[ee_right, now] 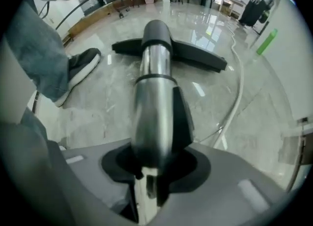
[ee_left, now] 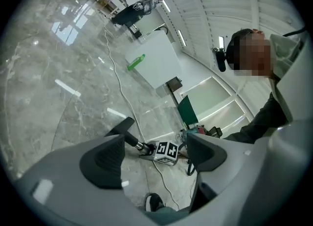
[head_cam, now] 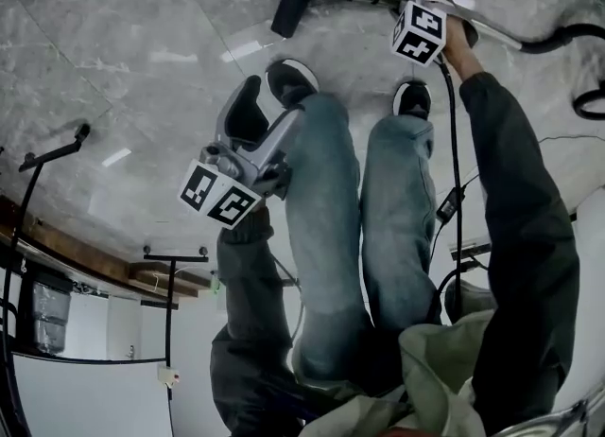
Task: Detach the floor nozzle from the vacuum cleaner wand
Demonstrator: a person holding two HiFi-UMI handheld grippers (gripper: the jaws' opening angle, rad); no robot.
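Left gripper [ee_left: 156, 152] jaws gape empty; right gripper [ee_right: 154, 164] jaws clamp one wand [ee_right: 155, 90], one nozzle [ee_right: 203, 58] attached.

Floor [head_cam: 142, 66]: polished grey stone, veined, glossy, mirror-like reflections.
Wand [ee_right: 154, 98], between the right gripper's [ee_right: 155, 164] jaws: bright metal tube, smooth, shiny.
Floor nozzle [ee_right: 200, 58], beyond those jaws: black plastic, matt.
Left gripper [ee_left: 156, 155] shell: grey plastic, smooth, matt.
Pads [ee_left: 102, 161] of its jaws: black, dull, finely textured, rubber-like.
Trousers [head_cam: 326, 208]: blue denim cloth.
Sleeves [head_cam: 525, 236]: dark cloth, matt.
Shoe [ee_right: 80, 66], left of the right jaws: black upper, white sole edge.
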